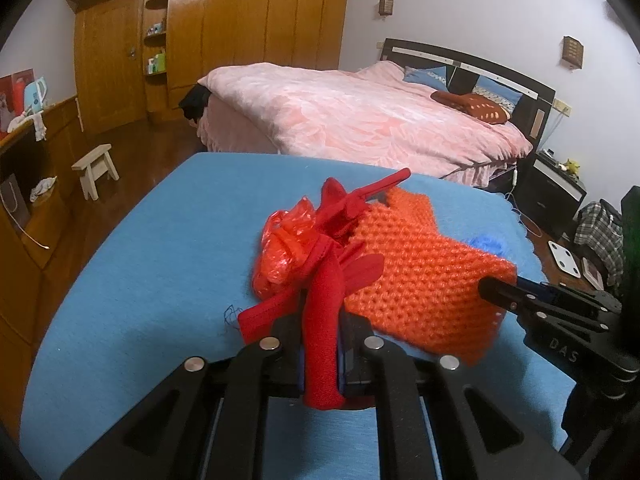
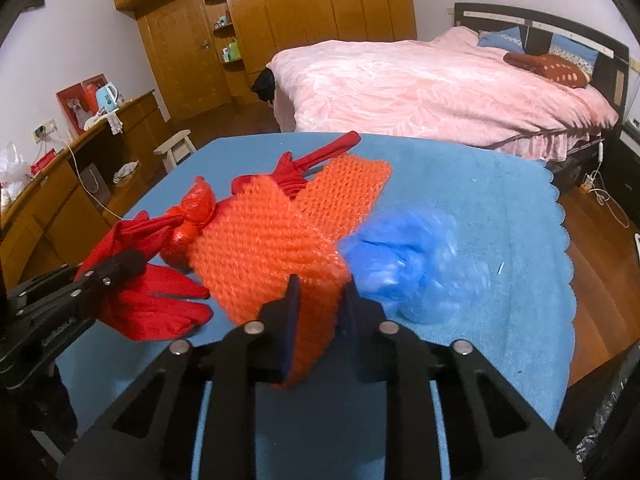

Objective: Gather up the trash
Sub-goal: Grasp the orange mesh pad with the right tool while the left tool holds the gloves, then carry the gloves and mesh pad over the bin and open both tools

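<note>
Both tools work over the blue cloth (image 2: 500, 200) covering the table, where a small pile of soft items lies.

Left gripper (image 1: 322, 344): jaws pinched nearly together on a red fabric piece (image 1: 324, 308), which looks like a glove; its loose end hangs out below the pads. Judged purpose: the pinch anchors this item so that the pile can be pulled apart or lifted.

Right gripper (image 2: 318, 312): jaws drawn in on the near corner of the orange knitted piece (image 2: 264, 248), with the knit bunched between the pads. In the left wrist view its tips sit at the right edge of the knit.

Pile layout: a crumpled red plastic bag (image 1: 280, 252) lies just behind the left jaws, touching the red fabric and partly under it. A crumpled blue plastic bag (image 2: 412, 264) lies just right of the right jaws, touching the knit's edge, held by neither tool.

Judgement: the two plastic bags are the likely trash, and the fabric items overlap them. Gripping the cloth pieces probably serves to clear them off the bags. Neither bag is collected yet. No bin can be made out in either view.
</note>
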Action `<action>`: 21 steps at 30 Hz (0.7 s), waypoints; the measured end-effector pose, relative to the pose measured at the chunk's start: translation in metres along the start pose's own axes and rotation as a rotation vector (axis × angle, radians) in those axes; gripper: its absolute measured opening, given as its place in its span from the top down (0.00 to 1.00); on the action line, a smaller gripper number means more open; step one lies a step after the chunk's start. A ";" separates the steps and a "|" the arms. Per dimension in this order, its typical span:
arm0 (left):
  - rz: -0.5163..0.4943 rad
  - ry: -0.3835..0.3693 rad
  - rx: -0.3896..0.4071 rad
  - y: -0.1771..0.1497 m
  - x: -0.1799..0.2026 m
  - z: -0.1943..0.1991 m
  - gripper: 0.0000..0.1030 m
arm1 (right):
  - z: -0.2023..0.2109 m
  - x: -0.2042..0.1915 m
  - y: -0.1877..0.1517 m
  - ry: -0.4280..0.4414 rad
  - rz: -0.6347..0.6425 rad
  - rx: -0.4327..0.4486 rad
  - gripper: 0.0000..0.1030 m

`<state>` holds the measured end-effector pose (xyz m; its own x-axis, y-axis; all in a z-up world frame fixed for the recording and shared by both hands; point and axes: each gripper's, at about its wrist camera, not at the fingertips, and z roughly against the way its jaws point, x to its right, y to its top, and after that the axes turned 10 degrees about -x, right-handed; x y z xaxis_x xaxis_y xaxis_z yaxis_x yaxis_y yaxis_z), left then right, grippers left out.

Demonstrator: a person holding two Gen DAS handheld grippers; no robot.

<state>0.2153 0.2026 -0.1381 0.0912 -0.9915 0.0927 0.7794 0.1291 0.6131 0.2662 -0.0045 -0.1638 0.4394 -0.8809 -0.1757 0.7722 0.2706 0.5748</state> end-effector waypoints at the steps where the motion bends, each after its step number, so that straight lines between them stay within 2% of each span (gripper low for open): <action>1: -0.001 -0.001 0.002 0.000 0.001 0.001 0.90 | 0.003 0.000 -0.001 0.003 -0.001 0.005 0.82; 12: -0.025 -0.023 0.052 0.003 0.021 0.033 0.90 | 0.052 -0.004 -0.006 0.018 -0.009 0.080 0.84; 21: -0.048 -0.046 0.080 0.005 0.041 0.055 0.90 | 0.089 0.003 -0.015 -0.011 -0.031 0.135 0.84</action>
<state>0.1889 0.1630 -0.0884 0.0252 -0.9950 0.0966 0.7297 0.0844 0.6786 0.2151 -0.0456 -0.1017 0.4103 -0.8926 -0.1869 0.7167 0.1888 0.6714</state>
